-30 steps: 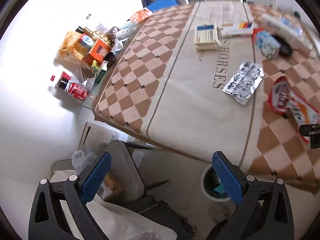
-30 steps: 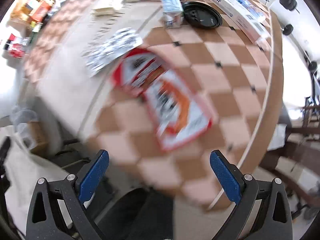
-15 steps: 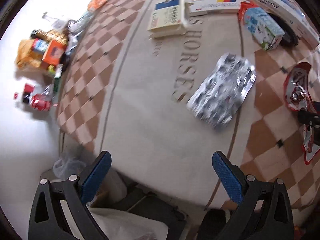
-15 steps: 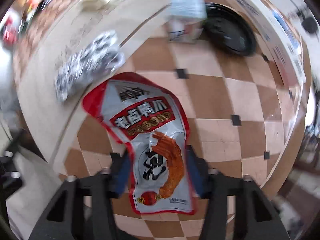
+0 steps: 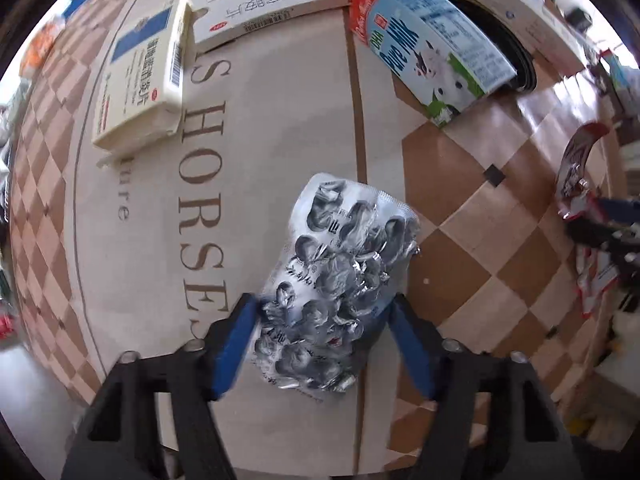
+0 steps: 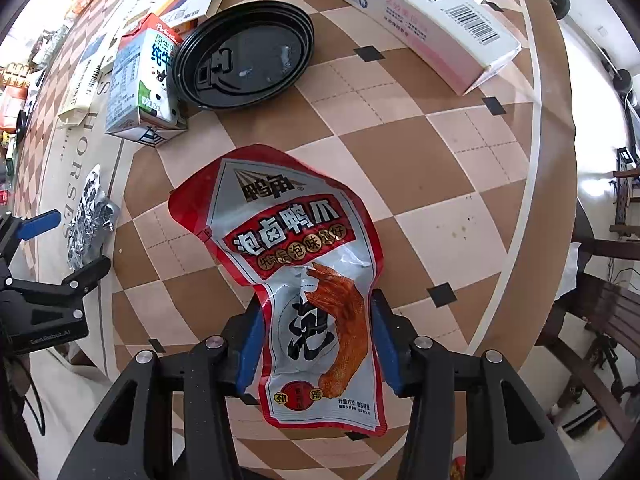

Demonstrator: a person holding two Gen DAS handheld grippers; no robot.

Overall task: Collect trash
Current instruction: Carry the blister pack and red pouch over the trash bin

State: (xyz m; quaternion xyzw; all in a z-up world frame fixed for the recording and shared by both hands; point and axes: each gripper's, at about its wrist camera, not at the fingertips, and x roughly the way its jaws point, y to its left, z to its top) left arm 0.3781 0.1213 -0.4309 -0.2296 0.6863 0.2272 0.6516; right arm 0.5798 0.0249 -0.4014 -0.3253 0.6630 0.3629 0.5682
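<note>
A crumpled silver blister pack [image 5: 340, 276] lies on the checkered tablecloth [image 5: 280, 120]. My left gripper [image 5: 322, 332] has its blue pads against both sides of the pack's near end. A red and silver snack pouch [image 6: 296, 276] lies flat on the cloth. My right gripper [image 6: 316, 348] is shut on its lower half. The pouch also shows at the right edge of the left wrist view [image 5: 576, 176], and the blister pack at the left of the right wrist view [image 6: 88, 216].
A milk carton [image 5: 424, 40] lies on its side next to a black lid [image 6: 244, 64]. A cream medicine box [image 5: 144, 76], a white box with coloured stripes [image 5: 272, 4] and a long toothpaste box [image 6: 404, 12] lie at the far side. The table edge [image 6: 536, 184] runs at the right.
Both grippers came down from above the floor onto the table. The left closed around the blister pack's end. The right closed on the snack pouch.
</note>
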